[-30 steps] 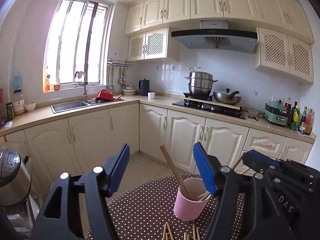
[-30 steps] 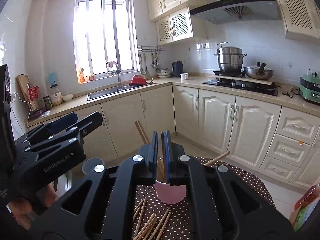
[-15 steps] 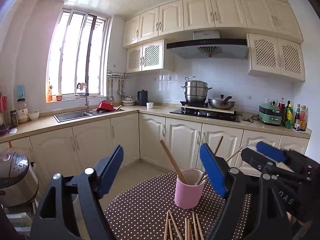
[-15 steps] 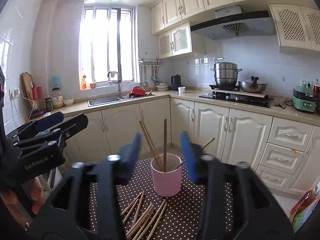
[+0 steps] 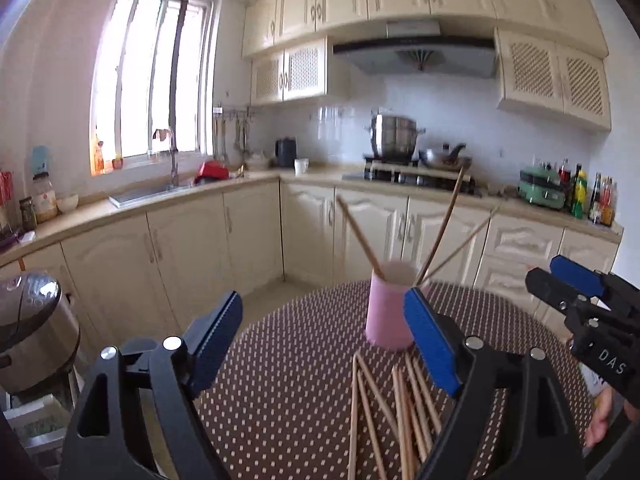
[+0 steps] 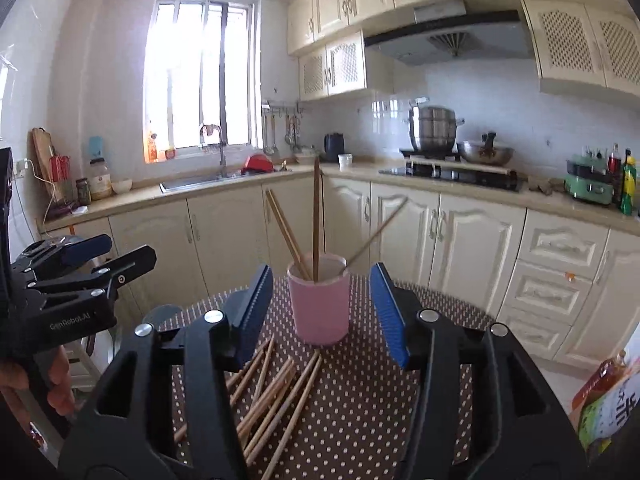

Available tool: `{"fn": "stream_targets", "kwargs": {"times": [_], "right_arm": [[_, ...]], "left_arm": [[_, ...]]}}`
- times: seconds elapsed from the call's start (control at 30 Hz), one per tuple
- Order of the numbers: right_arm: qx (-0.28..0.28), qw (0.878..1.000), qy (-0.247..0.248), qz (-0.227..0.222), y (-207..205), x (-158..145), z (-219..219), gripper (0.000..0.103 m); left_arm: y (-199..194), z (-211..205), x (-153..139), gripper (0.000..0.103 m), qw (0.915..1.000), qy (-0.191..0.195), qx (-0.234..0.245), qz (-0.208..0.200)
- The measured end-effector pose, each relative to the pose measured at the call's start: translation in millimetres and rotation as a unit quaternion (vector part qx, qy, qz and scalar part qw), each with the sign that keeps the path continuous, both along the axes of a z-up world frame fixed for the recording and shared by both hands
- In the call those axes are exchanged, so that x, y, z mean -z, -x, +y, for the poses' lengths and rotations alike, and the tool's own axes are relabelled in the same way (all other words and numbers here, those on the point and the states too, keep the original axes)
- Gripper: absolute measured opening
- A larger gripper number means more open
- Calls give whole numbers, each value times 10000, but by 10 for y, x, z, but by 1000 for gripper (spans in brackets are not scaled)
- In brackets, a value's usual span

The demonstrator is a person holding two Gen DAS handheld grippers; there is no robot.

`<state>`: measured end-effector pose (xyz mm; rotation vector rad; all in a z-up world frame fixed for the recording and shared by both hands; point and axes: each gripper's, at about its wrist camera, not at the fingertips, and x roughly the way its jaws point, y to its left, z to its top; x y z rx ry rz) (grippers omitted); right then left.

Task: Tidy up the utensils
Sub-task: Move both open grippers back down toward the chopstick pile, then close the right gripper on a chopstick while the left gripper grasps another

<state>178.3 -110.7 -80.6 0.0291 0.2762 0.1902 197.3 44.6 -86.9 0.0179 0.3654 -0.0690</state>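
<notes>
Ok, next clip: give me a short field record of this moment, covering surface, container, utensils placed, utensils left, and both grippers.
surface: round table with brown polka-dot cloth
container: pink cup, upright on the cloth
placed: several wooden chopsticks standing in the cup, leaning apart
left: loose chopsticks lying in a pile in front of the cup
left gripper: open, nothing between its jaws
right gripper: open, jaws have just been opening, nothing between them

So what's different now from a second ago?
The right gripper was shut on a chopstick over the pink cup; its jaws have just been opening, and that stick now stands in the cup. Both grippers sank toward the loose chopsticks. The left gripper opened wider, empty. The cup stayed put.
</notes>
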Motion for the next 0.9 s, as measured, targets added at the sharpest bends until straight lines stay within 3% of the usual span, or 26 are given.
{"fn": "stream_targets", "kwargs": {"times": [0.2,0.47,0.6,0.9], "right_arm": [[63,9969,-27,785,-182,418,0,51],[-40,9854,52,1701,-395,903,110,51],[-146,9767,121,2139,-515,1060,197,51],[-118,9616,357,2720,-769,1338,271,51]], "left_arm": [[-260,9,520,81,9946,-326,52,985],[-636,-16,1213,81,9704,-651,130,2322],[-791,-53,1384,81,9616,-790,91,2627],[-1139,-106,1463,81,9562,-840,163,2800]]}}
